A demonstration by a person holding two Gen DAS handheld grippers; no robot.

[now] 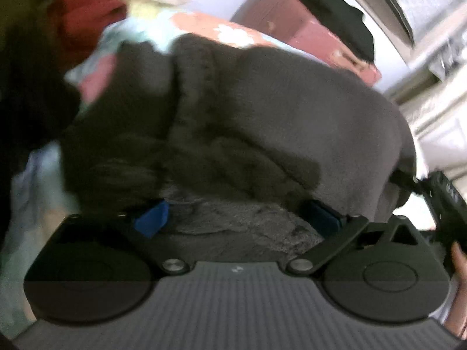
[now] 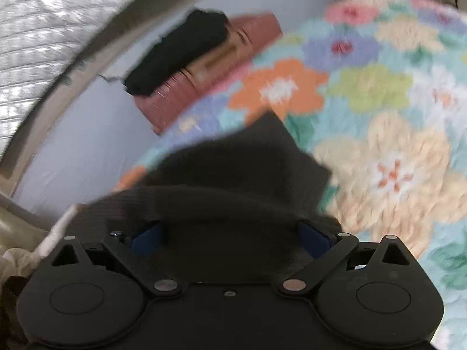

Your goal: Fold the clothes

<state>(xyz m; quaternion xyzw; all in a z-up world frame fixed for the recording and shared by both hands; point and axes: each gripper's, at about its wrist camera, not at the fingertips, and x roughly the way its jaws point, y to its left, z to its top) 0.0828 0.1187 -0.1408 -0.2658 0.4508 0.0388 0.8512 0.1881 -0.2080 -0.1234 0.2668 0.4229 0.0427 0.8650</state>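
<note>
A dark grey fleece garment [image 1: 262,110] fills the left wrist view, bunched over my left gripper [image 1: 238,207]. Its blue pads [image 1: 151,218] stand wide apart, with fleece lying between and over them, so the left gripper is open. In the right wrist view the same dark garment [image 2: 233,169] drapes over my right gripper [image 2: 230,230], hiding the fingertips. The blue pads [image 2: 313,239] there are also far apart and squeeze nothing. A white drawstring [image 2: 55,239] hangs at the left. My right gripper's black body [image 1: 446,204] and a hand [image 1: 458,262] show at the left view's right edge.
A flowered, pastel blanket [image 2: 379,102] covers the surface under the garment. Behind it stands a red-brown box [image 2: 186,87] with a black cloth [image 2: 175,55] on top, on a pale sheet [image 2: 87,145]. Red and pink clothes [image 1: 84,20] lie at the far left.
</note>
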